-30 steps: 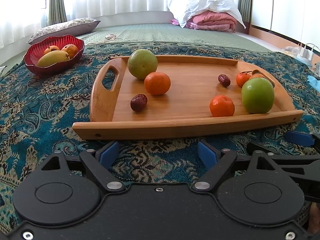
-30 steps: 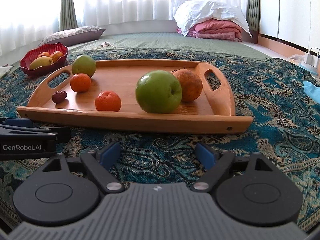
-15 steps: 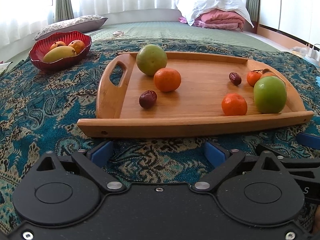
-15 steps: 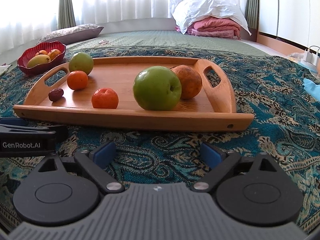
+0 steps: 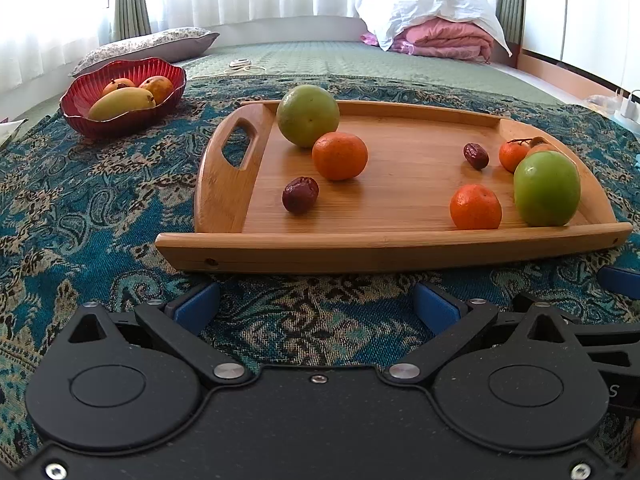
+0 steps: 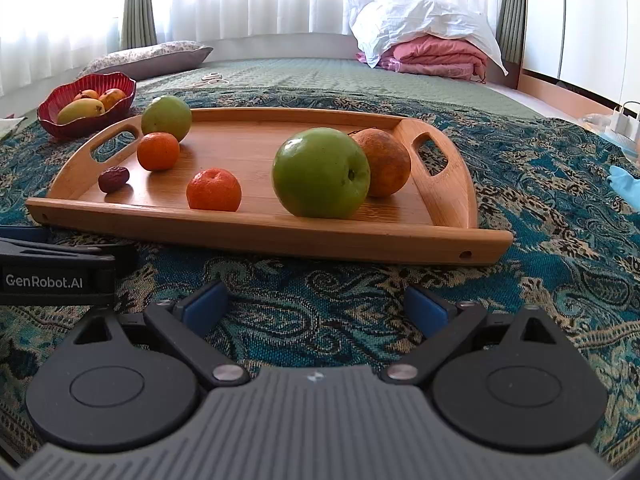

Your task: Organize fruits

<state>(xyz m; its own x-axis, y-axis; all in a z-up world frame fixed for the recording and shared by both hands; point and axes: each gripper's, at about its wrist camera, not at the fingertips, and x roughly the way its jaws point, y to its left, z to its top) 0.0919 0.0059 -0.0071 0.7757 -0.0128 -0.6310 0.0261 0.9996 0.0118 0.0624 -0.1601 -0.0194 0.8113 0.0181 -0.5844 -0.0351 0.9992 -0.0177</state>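
Note:
A wooden tray (image 5: 224, 184) (image 6: 448, 184) lies on the patterned cloth. It holds two green apples (image 5: 308, 115) (image 5: 546, 188), tangerines (image 5: 339, 156) (image 5: 475, 206), two dark red dates (image 5: 300, 194) (image 5: 476, 156) and a brownish orange fruit (image 6: 385, 161). The near green apple (image 6: 320, 172) is closest to my right gripper. A red bowl (image 5: 100, 124) (image 6: 60, 124) with a mango and other fruit stands at the far left. My left gripper (image 5: 316, 306) and right gripper (image 6: 316, 304) are both open and empty, just in front of the tray's near rim.
The teal patterned cloth (image 5: 88, 208) covers the surface. Behind it are a green mat, a grey pillow (image 5: 148, 46), and folded pink and white bedding (image 6: 432, 40). A light blue item (image 6: 624, 184) lies at the right edge.
Both grippers have moved slightly nearer the tray and opened a little wider. The left view has shifted so the tray sits further right. No fruit has moved.

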